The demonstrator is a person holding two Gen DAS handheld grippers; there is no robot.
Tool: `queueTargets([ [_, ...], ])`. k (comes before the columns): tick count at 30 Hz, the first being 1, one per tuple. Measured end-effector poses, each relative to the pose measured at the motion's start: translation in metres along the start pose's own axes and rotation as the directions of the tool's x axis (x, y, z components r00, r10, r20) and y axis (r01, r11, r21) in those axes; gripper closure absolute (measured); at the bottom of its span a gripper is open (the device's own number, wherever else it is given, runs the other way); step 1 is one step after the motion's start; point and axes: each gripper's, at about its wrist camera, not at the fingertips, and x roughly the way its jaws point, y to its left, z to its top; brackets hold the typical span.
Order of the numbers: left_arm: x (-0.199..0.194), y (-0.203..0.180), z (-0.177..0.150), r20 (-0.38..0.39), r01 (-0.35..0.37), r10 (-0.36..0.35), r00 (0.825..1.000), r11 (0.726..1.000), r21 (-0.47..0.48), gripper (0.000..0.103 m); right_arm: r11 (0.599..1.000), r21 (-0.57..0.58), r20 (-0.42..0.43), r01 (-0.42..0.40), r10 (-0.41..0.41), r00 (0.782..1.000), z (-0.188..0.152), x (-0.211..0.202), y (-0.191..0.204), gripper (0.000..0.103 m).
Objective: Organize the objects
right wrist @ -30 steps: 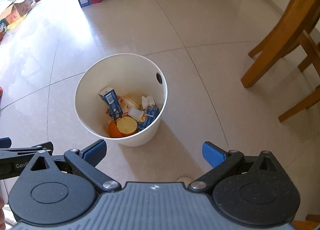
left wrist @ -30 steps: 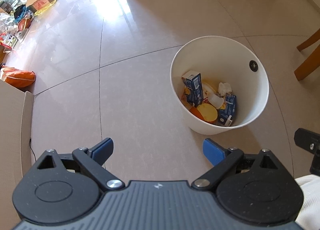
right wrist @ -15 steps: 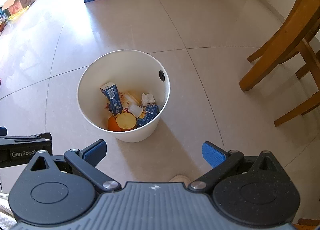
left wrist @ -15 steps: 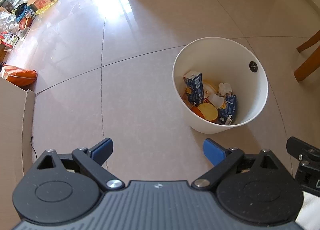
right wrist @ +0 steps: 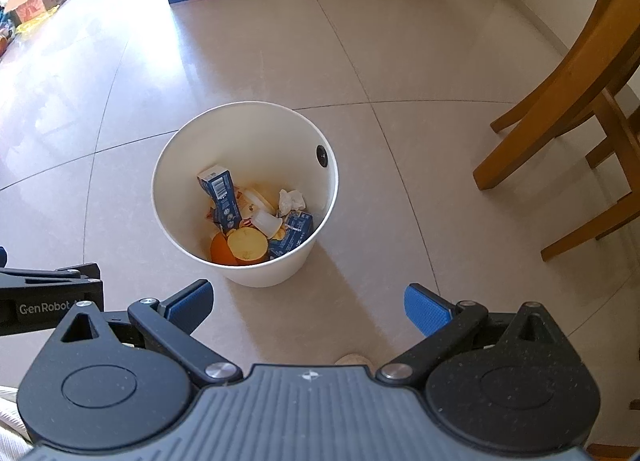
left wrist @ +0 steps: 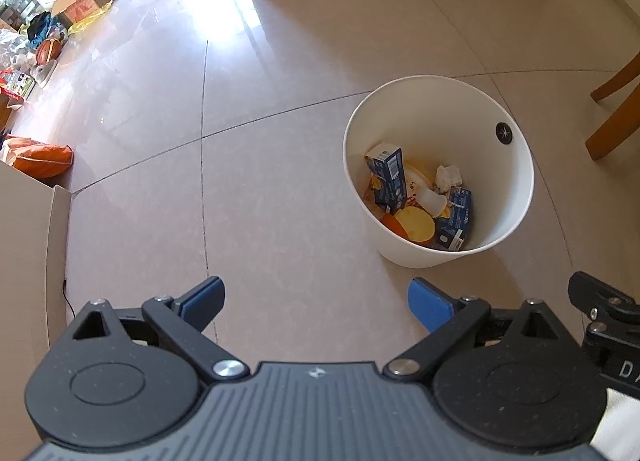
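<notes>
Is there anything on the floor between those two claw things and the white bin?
Nothing visible: only bare tile lies between the open right gripper and the white bin, and between the open left gripper and it.

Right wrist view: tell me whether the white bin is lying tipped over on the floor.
No, the white bin stands upright on the tiled floor, its open mouth facing up with cartons and scraps inside.
</notes>
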Motion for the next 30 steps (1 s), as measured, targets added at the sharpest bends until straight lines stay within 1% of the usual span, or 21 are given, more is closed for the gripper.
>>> queueTargets([
  [6,0.0005,-0.0028,0.0017,-0.002,-0.007,0.007,1.0,1.0,-0.006,0.005,1.0,-0.006,0.005,0.003,-0.003,1.0,0.0013,-0.0019,0.0015,0.0],
  [23,0.0006,0.0036,0.0033,-0.016,0.012,-0.012,1.0,1.0,-0.027,0.005,1.0,-0.009,0.014,0.002,-0.002,1.0,0.0011,-0.0041,0.0016,0.0],
  [30,-0.0011,0.0049,0.0038,-0.015,0.025,-0.025,1.0,0.999,-0.022,0.005,1.0,-0.004,0.018,0.002,-0.002,1.0,0.0017,-0.0041,0.0006,0.0],
])
